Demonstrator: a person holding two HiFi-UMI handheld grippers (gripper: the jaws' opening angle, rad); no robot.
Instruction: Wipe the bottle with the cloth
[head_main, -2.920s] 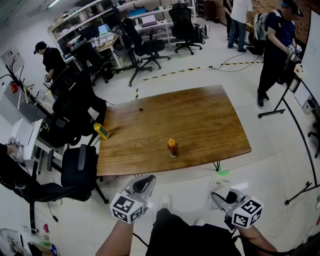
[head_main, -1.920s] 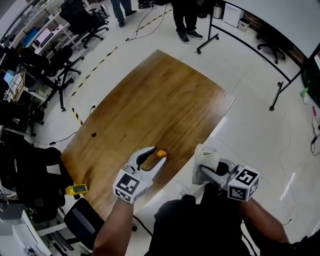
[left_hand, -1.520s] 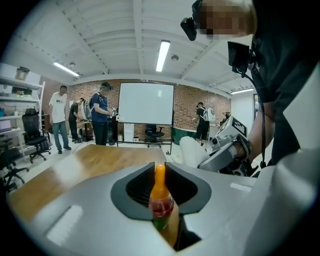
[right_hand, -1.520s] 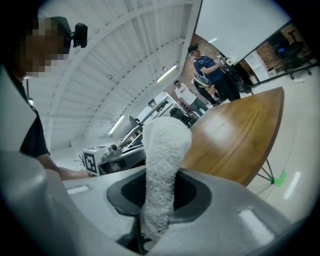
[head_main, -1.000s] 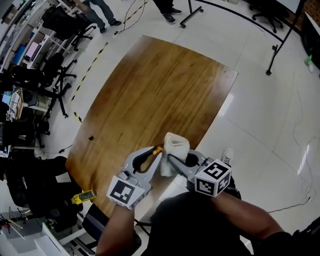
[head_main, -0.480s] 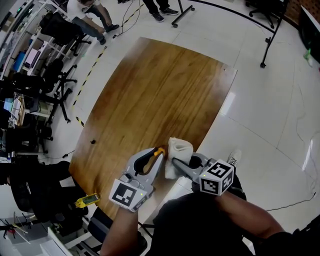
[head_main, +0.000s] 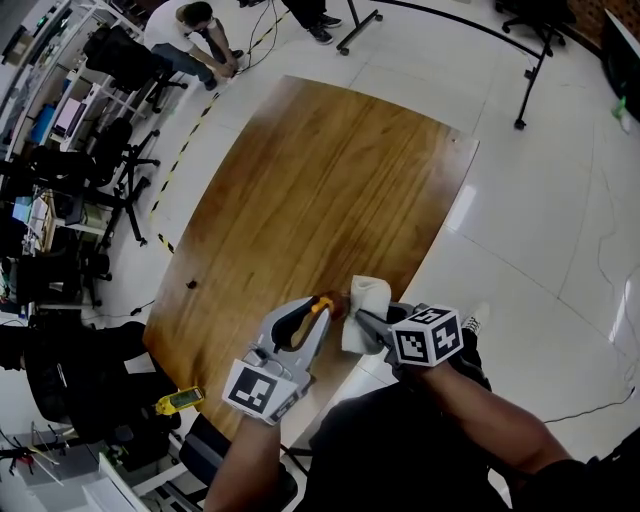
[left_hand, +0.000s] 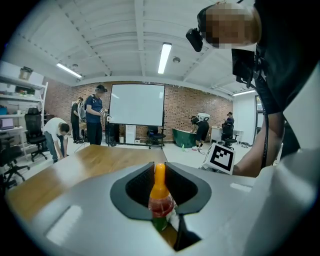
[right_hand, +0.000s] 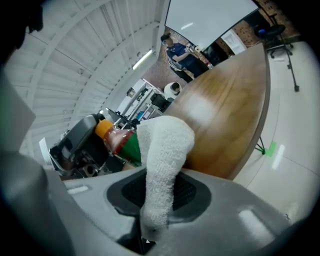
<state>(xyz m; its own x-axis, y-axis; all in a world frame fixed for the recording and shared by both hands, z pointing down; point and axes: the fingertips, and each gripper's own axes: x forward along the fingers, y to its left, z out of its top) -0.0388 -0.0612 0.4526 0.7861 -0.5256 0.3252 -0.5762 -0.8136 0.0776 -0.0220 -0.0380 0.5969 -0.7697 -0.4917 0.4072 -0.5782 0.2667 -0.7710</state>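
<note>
My left gripper (head_main: 312, 315) is shut on a small bottle (head_main: 320, 305) with an orange cap and a red and green label, held over the near edge of the wooden table (head_main: 330, 180). In the left gripper view the bottle (left_hand: 160, 200) stands upright between the jaws of that gripper (left_hand: 159, 175). My right gripper (head_main: 368, 322) is shut on a white cloth (head_main: 366, 298), whose folded top touches the bottle's side. In the right gripper view the cloth (right_hand: 164, 147) rises from the right gripper (right_hand: 161, 189) against the bottle (right_hand: 120, 142).
A small dark object (head_main: 191, 284) lies on the table near its left edge. Office chairs (head_main: 60, 270) and desks crowd the left side. A yellow device (head_main: 180, 401) lies beside the chairs. People (head_main: 195, 30) stand at the table's far end, near a stand's legs (head_main: 520, 70).
The bottle stood alone on the table at first; the left gripper has since closed on it. The right gripper brought the cloth against the bottle and shifted slightly right in the last half second.
</note>
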